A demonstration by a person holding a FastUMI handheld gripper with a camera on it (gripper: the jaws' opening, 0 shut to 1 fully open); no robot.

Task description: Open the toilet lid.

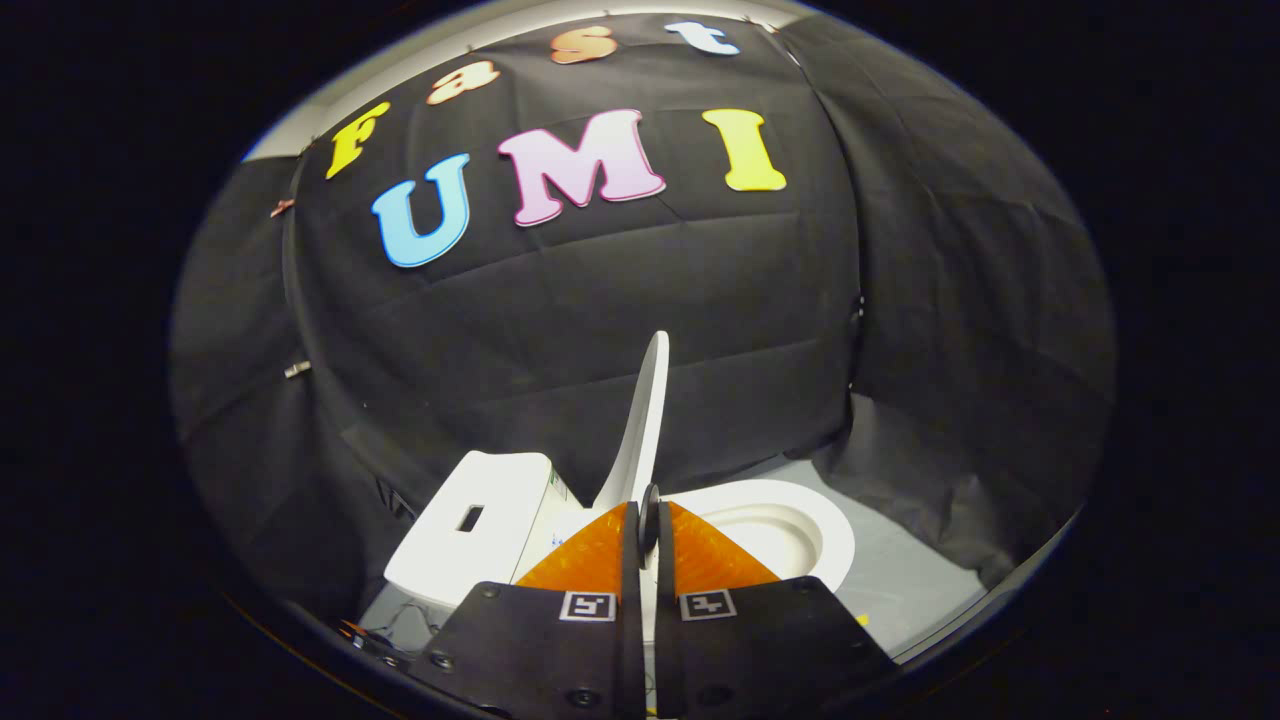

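Note:
The white toilet lid (645,420) stands raised, nearly upright, and I see it edge-on, rising from just between my fingertips. My gripper (648,512) is shut on the lid's lower edge, one finger on each side of the thin panel. To the right of the fingers lies the white seat ring (820,525) with the bowl's hollow (765,530) uncovered. The white tank (470,520) with a small dark slot sits to the left of the fingers.
Black cloth walls close in behind and on both sides of the toilet. A strip of grey floor (900,580) runs to the right of the bowl. Some cables (395,625) lie low by the tank's near corner.

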